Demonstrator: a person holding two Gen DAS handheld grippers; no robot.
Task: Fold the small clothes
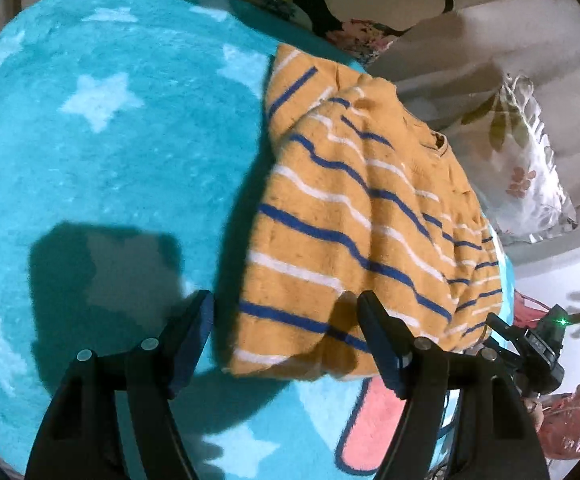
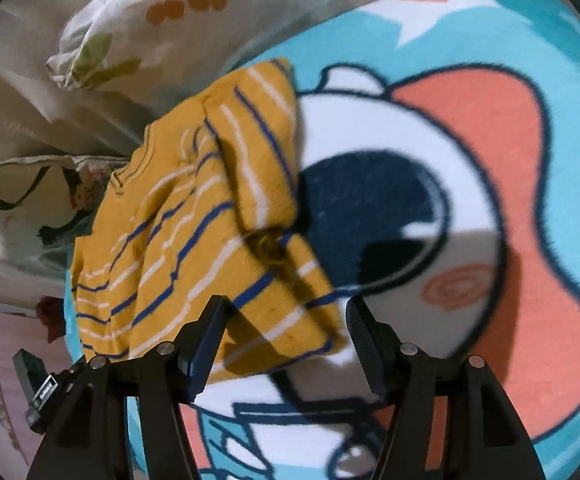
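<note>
While the striped sweater (image 1: 354,216) lies folded near the blanket's (image 1: 101,168) edge, left gripper (image 1: 285,340) and right gripper (image 2: 285,340) hover released; open blanket lies beyond.

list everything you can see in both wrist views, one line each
striped top: one, mustard with blue and white stripes, rumpled on the blanket near its edge
blanket: one, turquoise with pale stars and a cartoon print in white, coral and navy, spread under the top
pillows: at least two, pale with leaf and flower prints, beyond the blanket
red plastic bag: one, at the lower right edge of the left view
left gripper: black, jaws open, over the top's near hem
right gripper: black, jaws open, over the same hem's other corner
</note>
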